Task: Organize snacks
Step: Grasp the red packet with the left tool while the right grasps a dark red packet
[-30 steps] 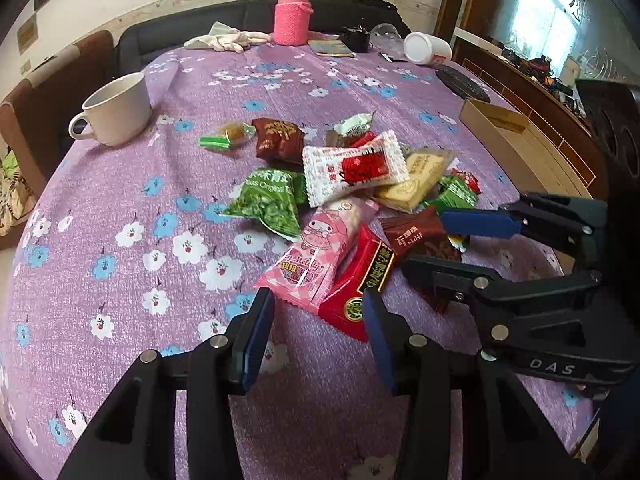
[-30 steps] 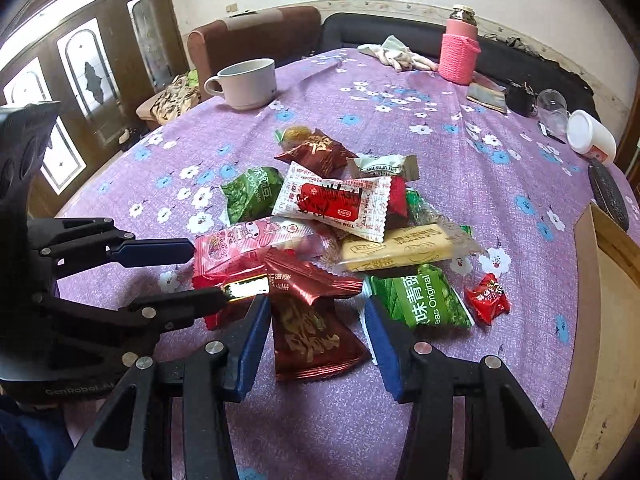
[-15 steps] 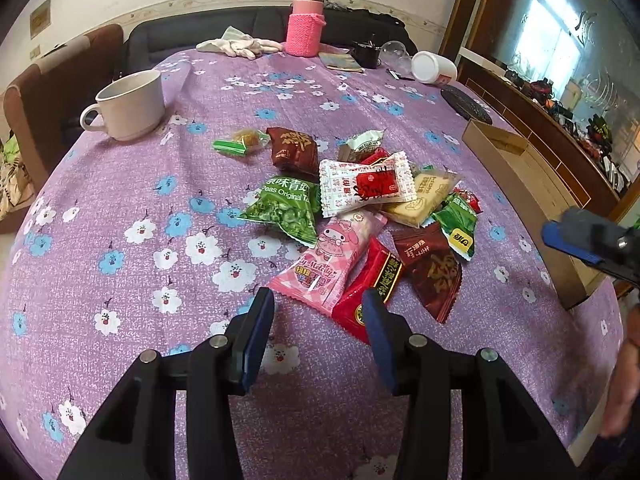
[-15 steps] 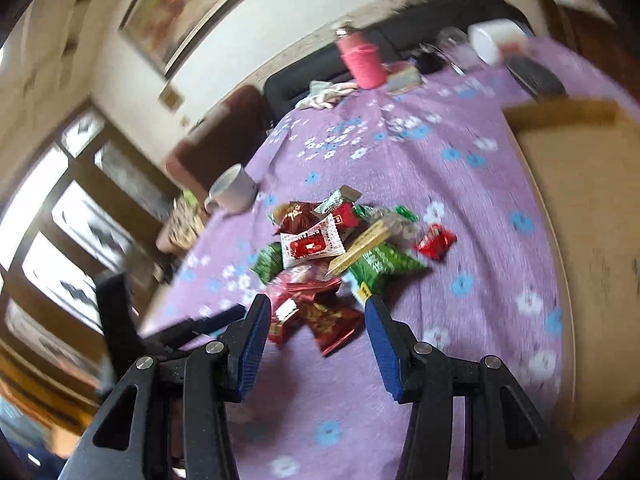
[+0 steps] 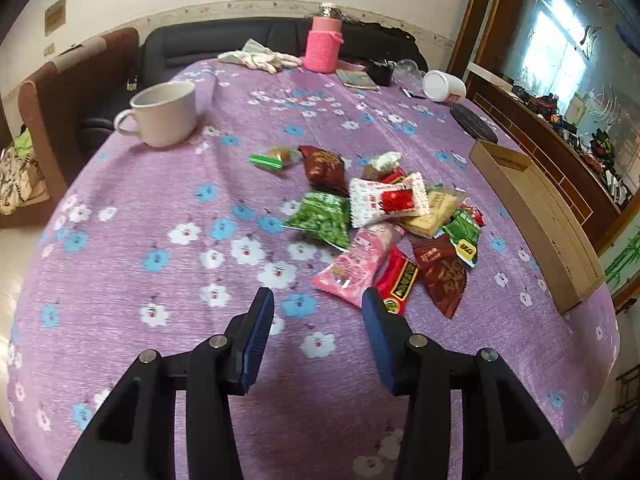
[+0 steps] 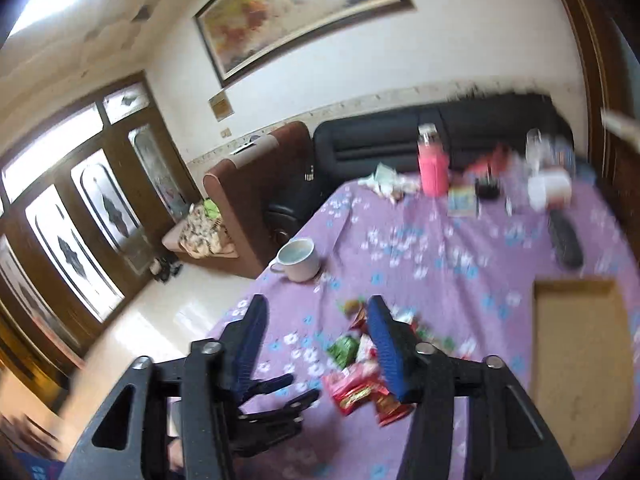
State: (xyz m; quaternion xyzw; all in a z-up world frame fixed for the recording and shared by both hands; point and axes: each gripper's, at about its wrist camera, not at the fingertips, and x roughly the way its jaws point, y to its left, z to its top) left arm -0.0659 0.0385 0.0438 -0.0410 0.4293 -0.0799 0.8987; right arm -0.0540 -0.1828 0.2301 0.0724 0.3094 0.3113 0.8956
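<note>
A heap of wrapped snacks lies on the purple flowered tablecloth (image 5: 160, 280): a pink packet (image 5: 360, 260), a red one (image 5: 400, 280), a dark brown one (image 5: 442, 272), a green pea bag (image 5: 324, 216) and a white-and-red packet (image 5: 388, 200). My left gripper (image 5: 318, 304) hovers just short of the pink and red packets, open and empty. My right gripper (image 6: 317, 312) is high above the table, its jaws opening with nothing between them. Far below it, blurred, are the snack heap (image 6: 356, 364) and the left gripper (image 6: 280, 392).
A shallow cardboard box (image 5: 536, 220) sits along the table's right edge, also seen as the box (image 6: 580, 352) from above. A white mug (image 5: 164, 114) stands far left. A pink bottle (image 5: 323, 44), white gloves, a jar and a black disc line the far side.
The right gripper rose steeply from just over the snacks, left the left wrist view, and widened its jaws. The left gripper drew back slightly from the heap.
</note>
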